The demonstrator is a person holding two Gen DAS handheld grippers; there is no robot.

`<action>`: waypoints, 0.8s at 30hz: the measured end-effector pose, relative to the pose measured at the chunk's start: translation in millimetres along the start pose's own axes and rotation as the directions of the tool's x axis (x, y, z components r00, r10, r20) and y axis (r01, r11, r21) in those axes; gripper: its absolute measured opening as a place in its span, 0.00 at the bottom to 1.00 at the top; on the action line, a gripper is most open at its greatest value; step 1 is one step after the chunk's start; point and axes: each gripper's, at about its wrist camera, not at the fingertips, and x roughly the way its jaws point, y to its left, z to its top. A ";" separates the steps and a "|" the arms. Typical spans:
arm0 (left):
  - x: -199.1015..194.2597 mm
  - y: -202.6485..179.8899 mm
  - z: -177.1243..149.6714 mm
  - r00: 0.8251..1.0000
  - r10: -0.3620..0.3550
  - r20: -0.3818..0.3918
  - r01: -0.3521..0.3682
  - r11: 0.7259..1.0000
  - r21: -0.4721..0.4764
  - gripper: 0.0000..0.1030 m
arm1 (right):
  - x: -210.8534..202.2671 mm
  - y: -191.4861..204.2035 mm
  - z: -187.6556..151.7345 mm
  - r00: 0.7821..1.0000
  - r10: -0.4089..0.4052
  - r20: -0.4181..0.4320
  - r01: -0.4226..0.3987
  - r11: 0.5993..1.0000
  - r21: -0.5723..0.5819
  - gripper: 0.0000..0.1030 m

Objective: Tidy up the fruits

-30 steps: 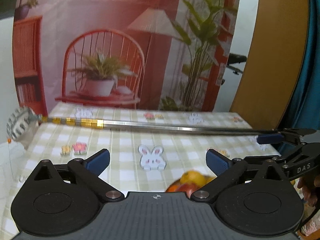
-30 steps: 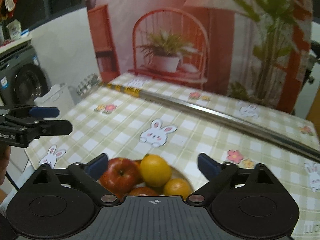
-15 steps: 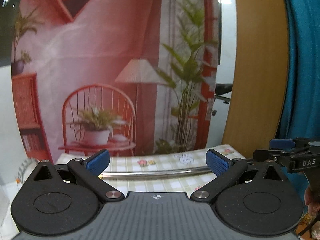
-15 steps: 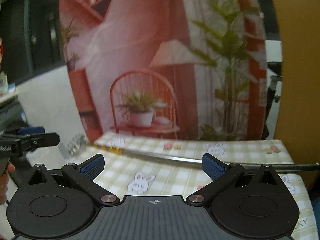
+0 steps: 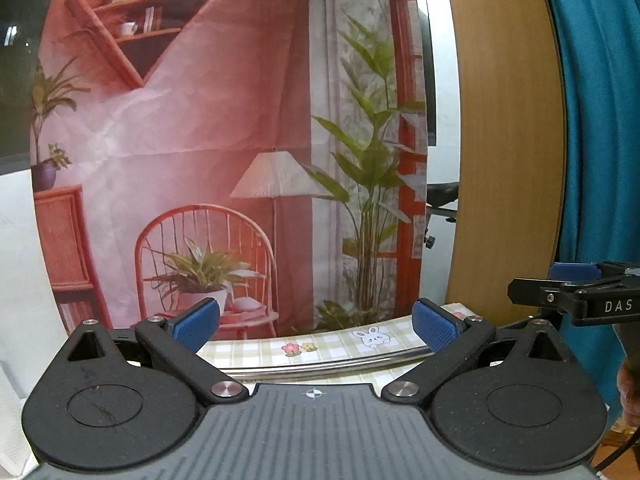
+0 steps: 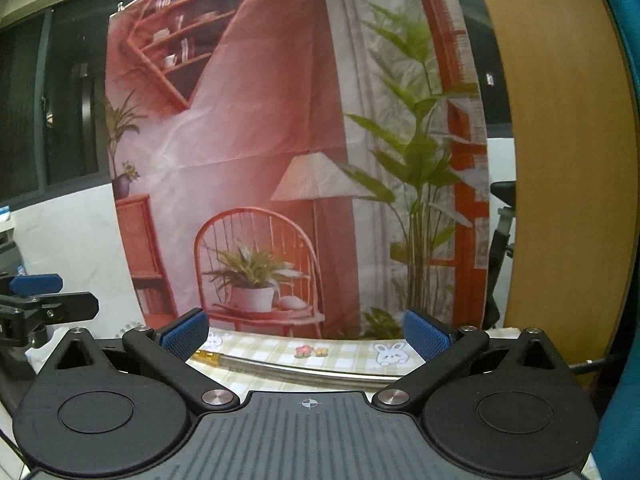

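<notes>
Basically, both grippers were pitched up at the printed backdrop [image 5: 224, 128], so I had no fruit in either wrist view; where it sat, I couldn't tell from these frames. Left gripper [image 5: 314, 326] had its fingers spread wide with nothing between the pads, and the right gripper [image 6: 306, 332] was the same: released, empty. Past the fingertips of each I saw only a strip of checked tablecloth [image 5: 336, 346] and one long metal rod [image 6: 304, 372] lying across it, just beyond the pads. Count from these views: zero fruits, one rod, two grippers, each showing side-on at the edge of the other's view. My guess on handling: round fruit would be smooth and apt to roll, firm-skinned but bruisable, light enough for one gripper. I'd take each across its widest middle, pads on opposite sides, with a gentle squeeze.
</notes>
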 end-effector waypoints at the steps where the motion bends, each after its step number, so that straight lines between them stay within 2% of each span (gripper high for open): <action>1: -1.1 -0.5 0.3 1.000 0.003 0.003 -0.003 1.000 0.002 1.00 | -1.8 1.3 -0.3 1.000 0.000 0.001 0.000 1.000 0.001 1.00; 24: -8.1 1.8 1.0 1.000 0.017 0.023 -0.017 1.000 -0.015 1.00 | -11.3 3.7 -1.9 1.000 -0.018 0.011 0.017 1.000 0.017 1.00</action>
